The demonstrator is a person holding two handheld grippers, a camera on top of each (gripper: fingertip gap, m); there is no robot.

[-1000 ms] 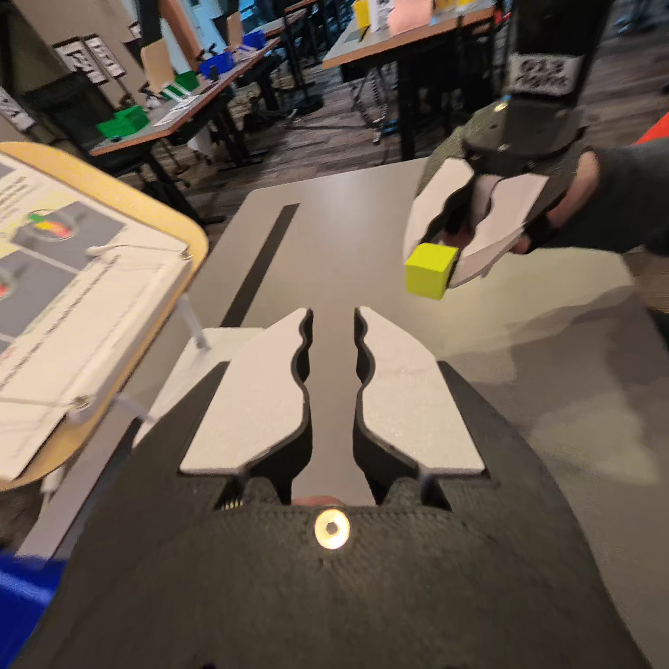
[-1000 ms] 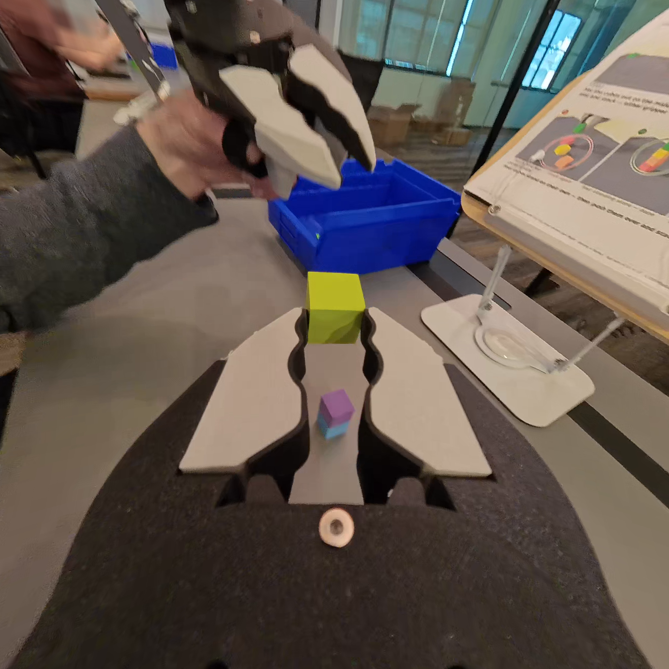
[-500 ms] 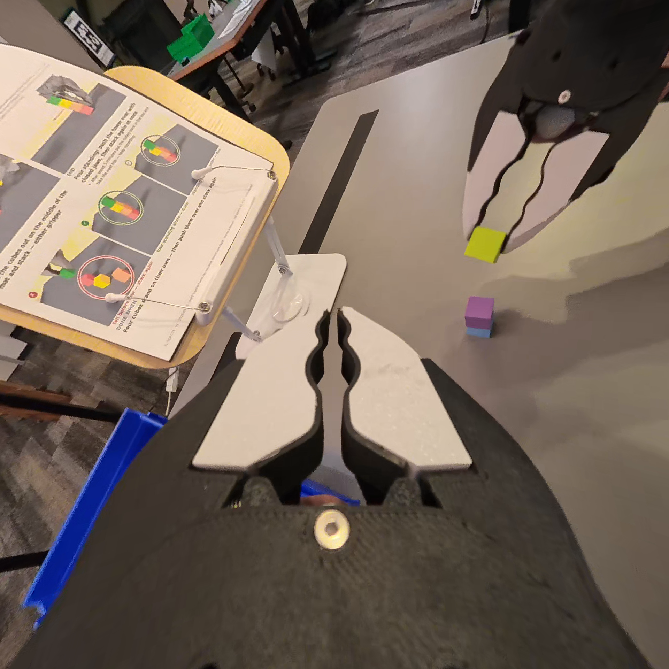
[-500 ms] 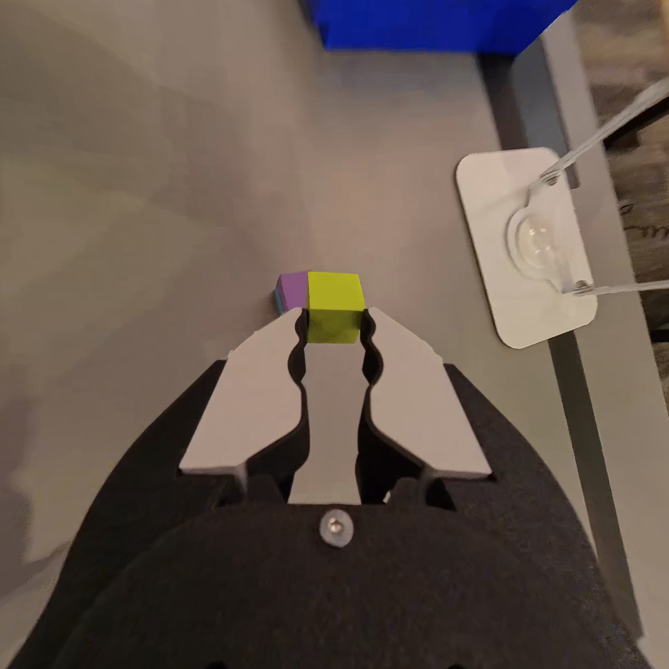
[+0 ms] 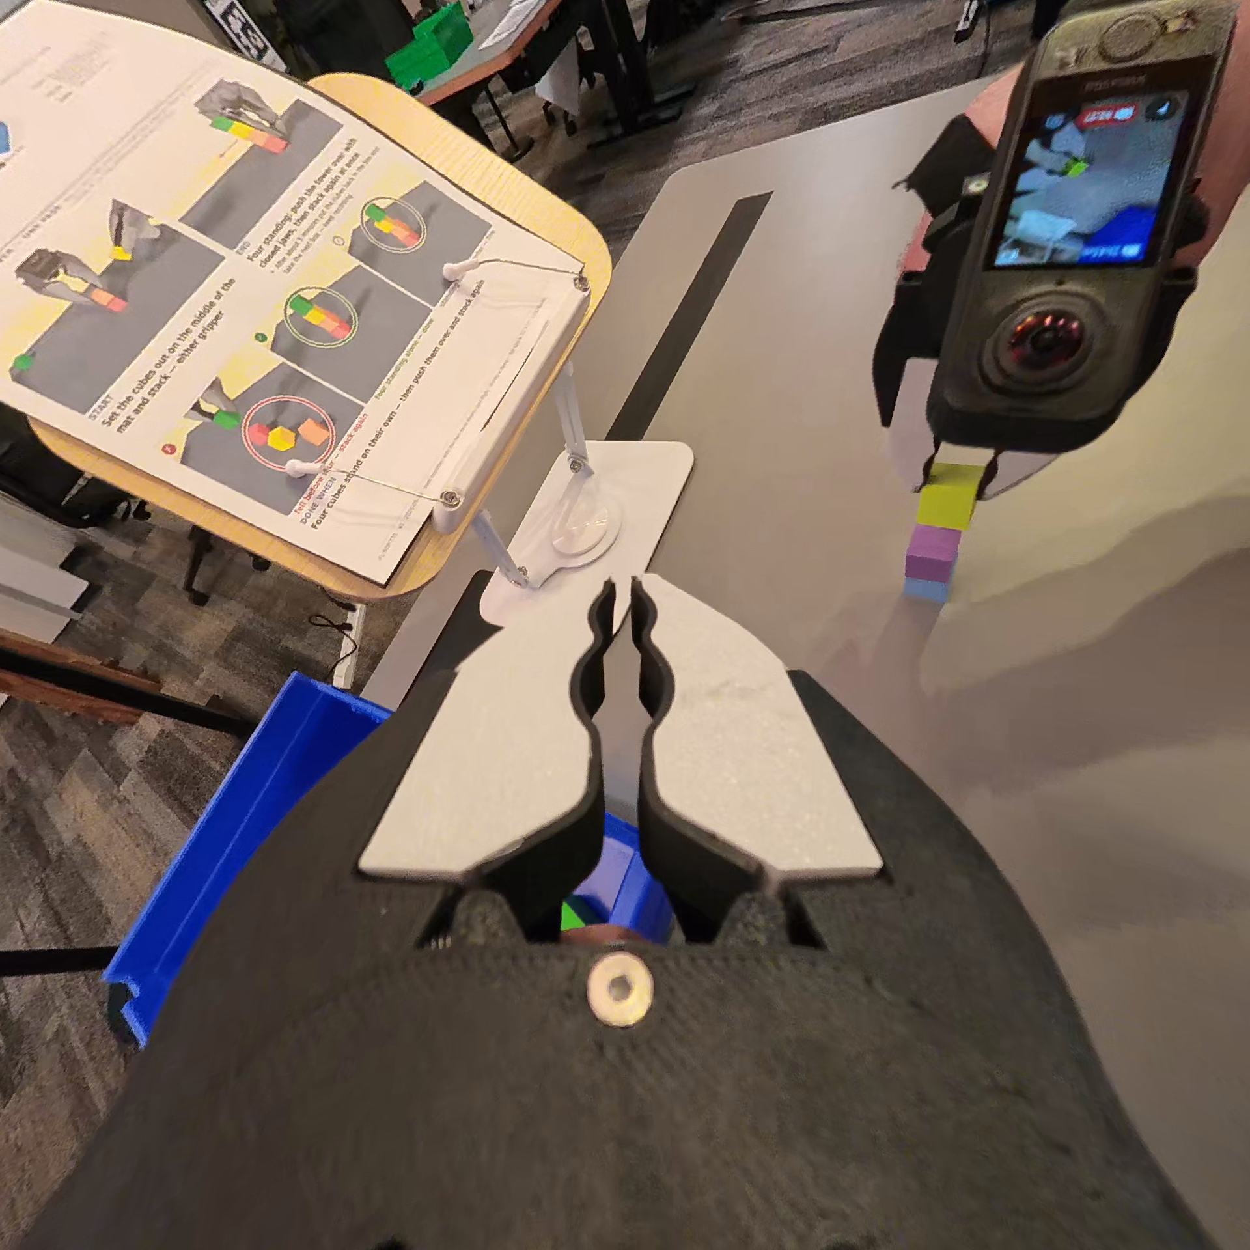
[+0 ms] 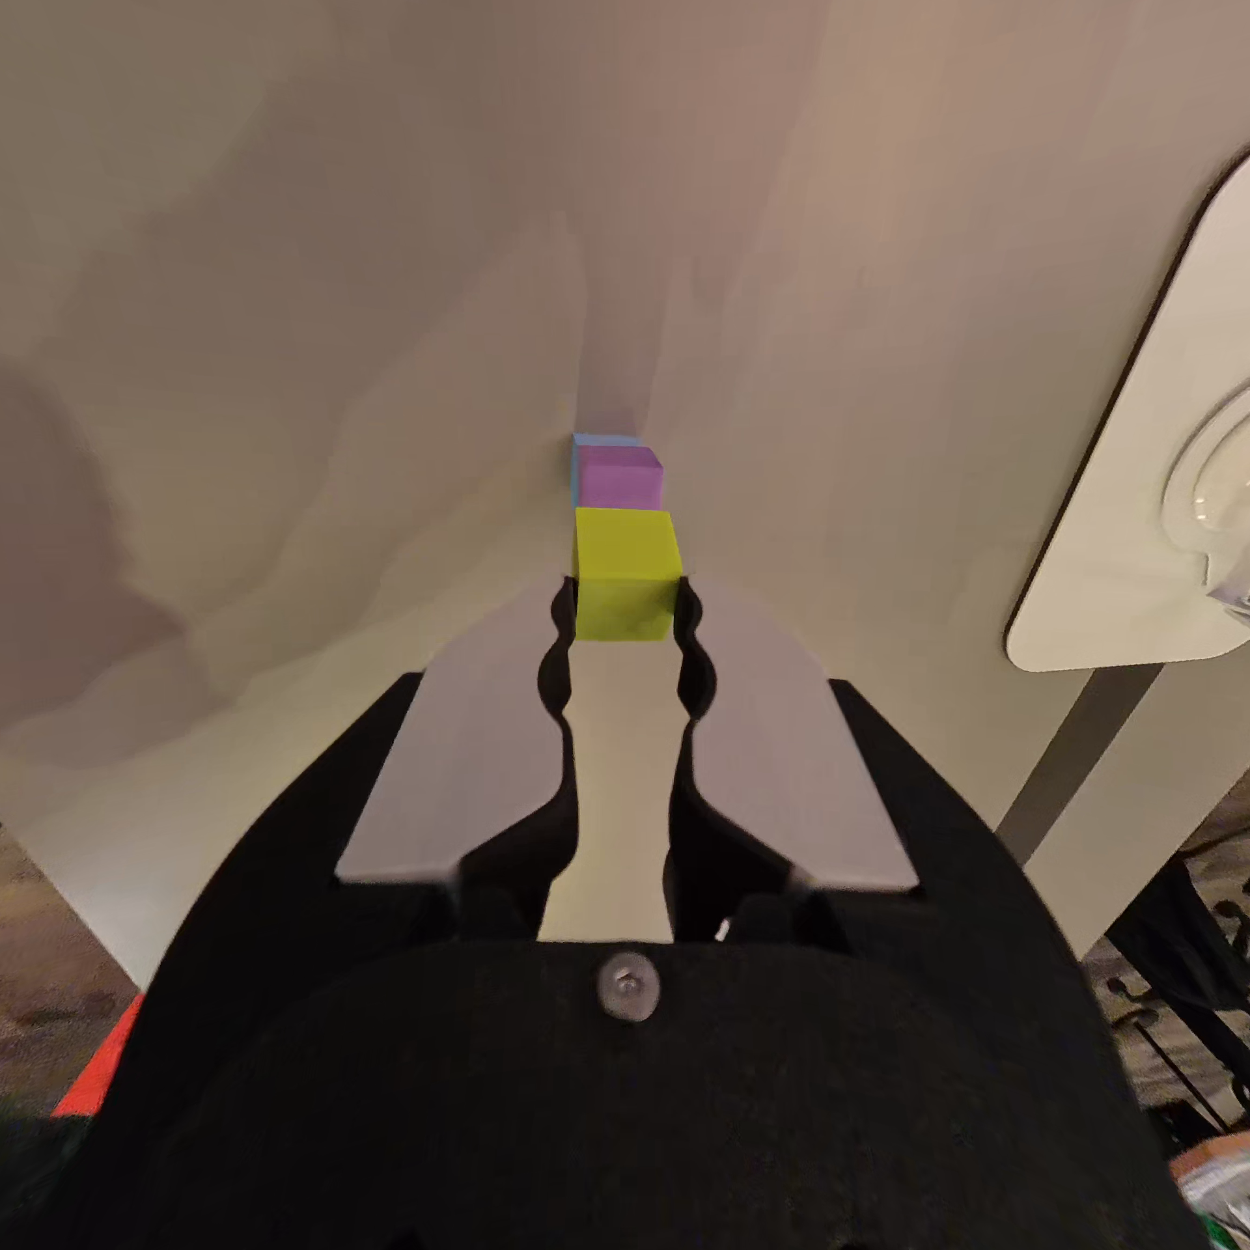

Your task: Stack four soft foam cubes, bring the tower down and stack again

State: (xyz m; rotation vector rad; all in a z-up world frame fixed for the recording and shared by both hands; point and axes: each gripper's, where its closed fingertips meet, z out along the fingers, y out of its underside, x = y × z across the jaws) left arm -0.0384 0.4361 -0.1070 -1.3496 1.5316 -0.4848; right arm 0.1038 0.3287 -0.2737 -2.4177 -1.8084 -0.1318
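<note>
Left wrist view looks from high above the blue bin (image 5: 223,812) across the table (image 5: 778,338) toward the cube stack (image 5: 937,541) at two o'clock, well off; right wrist view looks steeply down, close upon that same stack (image 6: 619,487) at twelve o'clock.

Yellow-green foam cube (image 6: 626,582) topmost, gripped at its sides, sitting on purple cube (image 5: 932,553), purple on light blue cube (image 5: 924,588), blue resting on grey table (image 5: 778,406), three-high upright column
</note>
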